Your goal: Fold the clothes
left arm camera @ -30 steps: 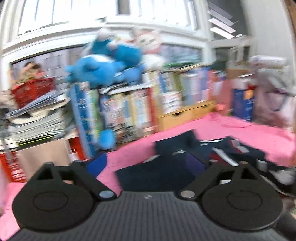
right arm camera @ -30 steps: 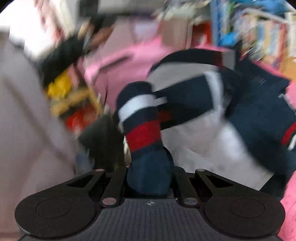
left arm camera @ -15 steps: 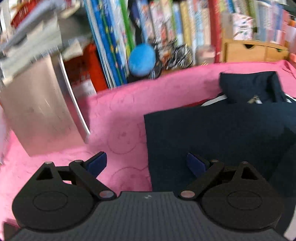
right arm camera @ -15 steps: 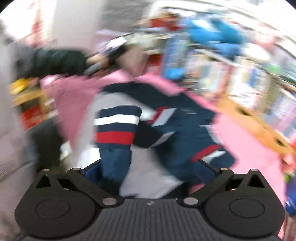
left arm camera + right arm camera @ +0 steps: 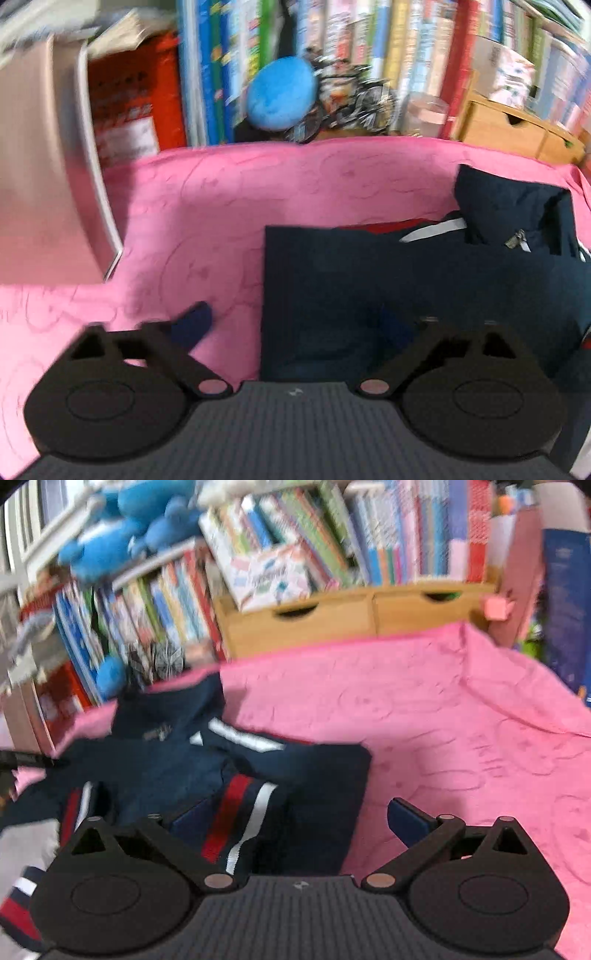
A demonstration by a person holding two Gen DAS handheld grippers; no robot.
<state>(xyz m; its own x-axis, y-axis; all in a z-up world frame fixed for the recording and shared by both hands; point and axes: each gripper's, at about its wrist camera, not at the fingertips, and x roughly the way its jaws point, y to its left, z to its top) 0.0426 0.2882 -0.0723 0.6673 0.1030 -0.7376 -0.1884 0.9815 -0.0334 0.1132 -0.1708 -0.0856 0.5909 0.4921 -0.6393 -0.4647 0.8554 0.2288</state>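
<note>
A navy jacket (image 5: 424, 288) with red and white stripes lies partly folded on the pink cloth (image 5: 295, 192) that covers the surface, its straight left edge running down toward the left tongs (image 5: 291, 325). Those tongs have just been closing: one blue pad (image 5: 192, 325) sits over the pink cloth just left of that edge, while the other is lost against the dark fabric, so the jacket's border lies between the jaws, though whether the pads press on it cannot be told. The right tongs (image 5: 295, 821) have also just been narrowing yet stand wide apart; one pad (image 5: 188, 819) is over the striped sleeve (image 5: 236, 819), the other pad (image 5: 406, 821) over bare pink cloth beyond the jacket's right edge, and neither grips anything. Behind the surface stand rows of books (image 5: 332, 542), a wooden drawer box (image 5: 332, 620) and blue plush toys (image 5: 122, 535).
</note>
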